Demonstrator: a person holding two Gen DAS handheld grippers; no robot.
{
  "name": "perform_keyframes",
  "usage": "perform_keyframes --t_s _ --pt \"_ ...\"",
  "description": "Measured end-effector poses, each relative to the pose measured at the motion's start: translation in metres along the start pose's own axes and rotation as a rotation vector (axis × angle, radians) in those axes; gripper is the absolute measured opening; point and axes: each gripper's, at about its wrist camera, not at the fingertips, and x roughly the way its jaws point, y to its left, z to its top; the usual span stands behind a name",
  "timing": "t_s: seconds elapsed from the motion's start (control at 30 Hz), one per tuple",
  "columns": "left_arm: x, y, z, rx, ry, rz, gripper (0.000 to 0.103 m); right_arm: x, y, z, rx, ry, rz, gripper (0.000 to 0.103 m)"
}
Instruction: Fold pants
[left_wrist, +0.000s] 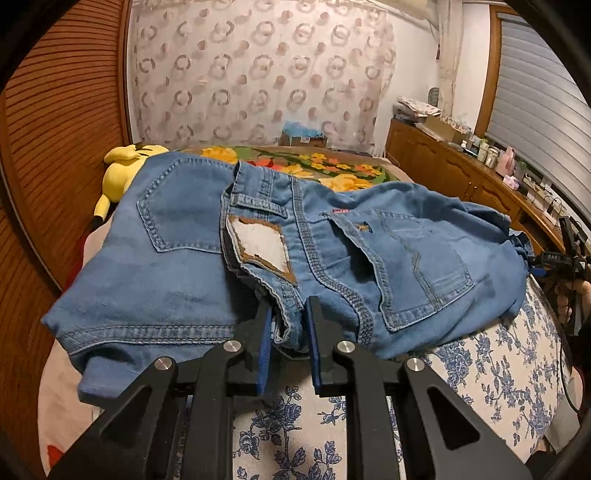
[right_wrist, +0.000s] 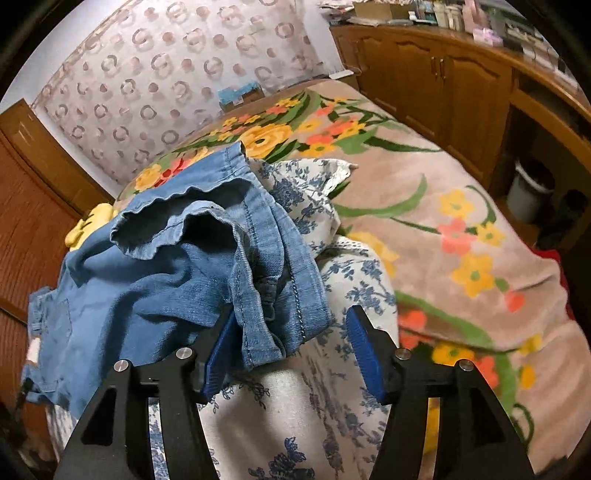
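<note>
Denim jeans (left_wrist: 177, 266) lie bunched on the blue-flowered bedspread (left_wrist: 491, 354) of the bed, left tool (left_wrist: 288, 332) pinching the waistband fold, right tool (right_wrist: 291, 332) spread wide around the leg hem.

Blue denim pants (left_wrist: 177, 266), back pockets up, folded over, leg hems (right_wrist: 207, 225) bunched, on floral sheet

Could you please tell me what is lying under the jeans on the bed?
A blue-flowered white cloth lies directly under the jeans, with a floral blanket beyond. A yellow plush toy peeks out behind them. Anything else beneath the denim is covered.
</note>
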Motion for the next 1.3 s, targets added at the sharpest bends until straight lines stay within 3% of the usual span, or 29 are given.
perform_keyframes --t_s 0.07,0.2,0.3,0.7,0.83,0.93,1.1,1.3 --pt "0.002 -0.001 -0.001 0.006 0.002 0.001 0.018 0.002 -0.005 0.001 0.008 0.007 0.023 0.059" --pt "-0.004 -0.005 0.001 0.016 -0.017 0.002 0.018 0.001 -0.009 0.002 0.0 0.0 0.088 0.028" --pt "-0.016 -0.006 0.009 0.022 -0.061 0.001 0.017 -0.006 -0.002 0.0 -0.05 -0.046 0.072 0.02" --pt "-0.066 -0.02 0.073 0.056 -0.222 -0.03 0.015 -0.093 0.032 0.021 -0.225 -0.323 0.055 0.017" --pt "-0.089 -0.019 0.086 0.071 -0.268 -0.044 0.009 -0.124 0.036 0.02 -0.255 -0.387 0.061 0.016" --pt "-0.096 -0.021 0.085 0.097 -0.271 -0.05 0.009 -0.138 0.038 0.013 -0.278 -0.416 0.066 0.016" --pt "-0.084 -0.026 0.075 0.114 -0.241 -0.061 0.009 -0.125 0.041 -0.002 -0.321 -0.392 0.056 0.015" --pt "-0.09 -0.021 0.094 0.11 -0.269 -0.04 0.009 -0.132 0.066 0.022 -0.351 -0.422 0.057 0.015"
